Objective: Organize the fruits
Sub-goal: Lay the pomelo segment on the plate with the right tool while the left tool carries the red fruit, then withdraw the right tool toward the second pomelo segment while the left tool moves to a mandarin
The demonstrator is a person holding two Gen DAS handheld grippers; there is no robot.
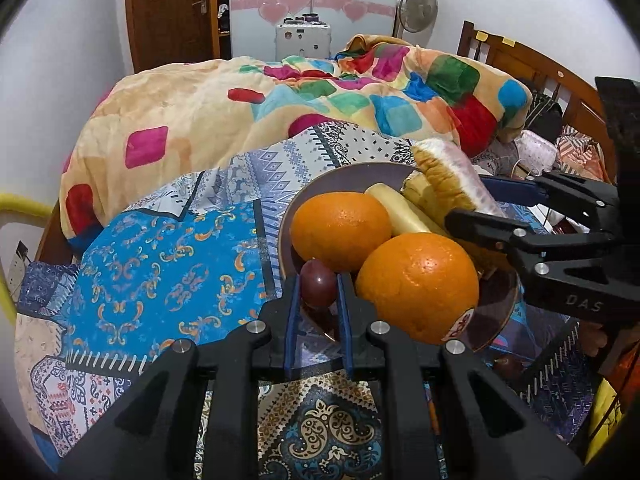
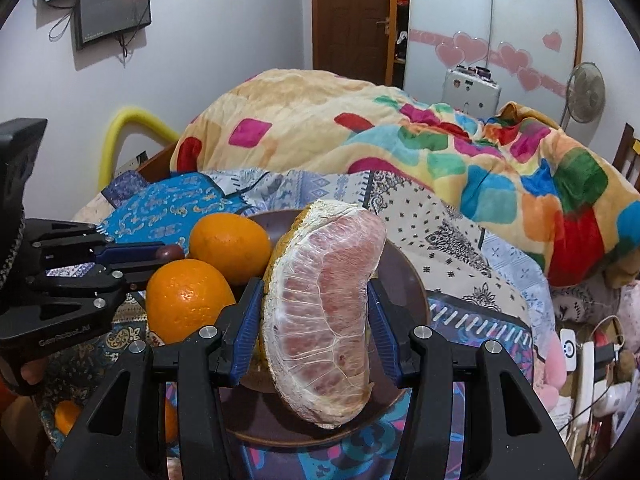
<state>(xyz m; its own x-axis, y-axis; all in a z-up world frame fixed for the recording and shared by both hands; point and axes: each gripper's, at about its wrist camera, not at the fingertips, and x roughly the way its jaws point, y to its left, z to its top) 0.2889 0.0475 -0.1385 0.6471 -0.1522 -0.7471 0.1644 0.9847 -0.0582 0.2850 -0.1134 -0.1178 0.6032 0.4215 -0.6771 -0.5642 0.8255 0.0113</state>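
Banana [image 1: 404,212] mostly behind the oranges [image 1: 340,230] (and pomelo wedge [image 1: 448,180]), plate's [image 1: 496,312] far rim hidden.

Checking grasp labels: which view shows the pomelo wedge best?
The right wrist view: the pomelo wedge fills the centre, pink flesh facing the camera, between the right tongs. The left wrist view shows only its rind edge behind the oranges.

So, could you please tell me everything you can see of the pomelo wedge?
The pomelo wedge is a large peeled crescent: pale pink pulp under white membrane, yellowish rind along its back edge. It stands nearly upright over the brown plate, clamped between the blue pads of the right gripper. Two oranges sit on its left.
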